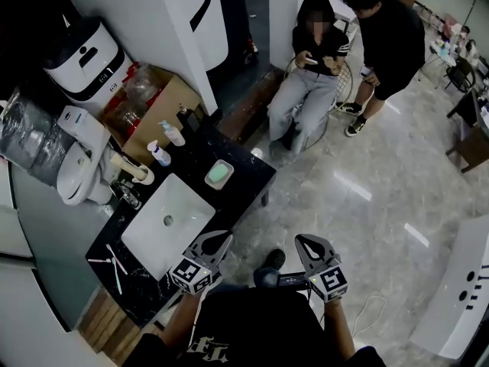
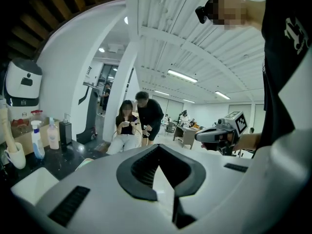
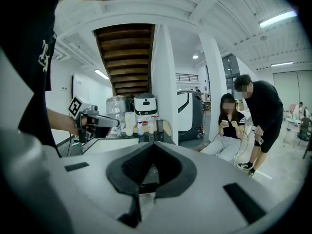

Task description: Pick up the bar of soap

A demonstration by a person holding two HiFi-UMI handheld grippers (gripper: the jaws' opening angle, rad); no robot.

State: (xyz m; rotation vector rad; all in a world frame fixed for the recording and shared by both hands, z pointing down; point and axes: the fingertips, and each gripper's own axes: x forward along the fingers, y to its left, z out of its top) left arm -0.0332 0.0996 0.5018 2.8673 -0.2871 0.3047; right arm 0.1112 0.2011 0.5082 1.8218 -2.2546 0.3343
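A pale green bar of soap (image 1: 219, 173) lies in a white dish (image 1: 209, 183) on the black counter (image 1: 244, 176), just beyond the sink. My left gripper (image 1: 222, 240) hovers at the counter's near edge, a short way in front of the dish, its jaws shut and empty. About level with it, over the floor to the right, my right gripper (image 1: 302, 241) is also shut with nothing in it. In the left gripper view the closed jaws (image 2: 158, 149) point past the counter, and the dish (image 2: 84, 163) shows low on the left. The right gripper view has its own jaws (image 3: 153, 146) closed.
A white sink (image 1: 149, 239) is set in the counter, with pump bottles (image 1: 173, 133) and a cup (image 1: 140, 176) behind it. White sticks (image 1: 111, 261) lie at the near left. A cardboard box (image 1: 164, 102) stands behind. One person sits (image 1: 309, 75) and another stands (image 1: 386, 37) across the floor.
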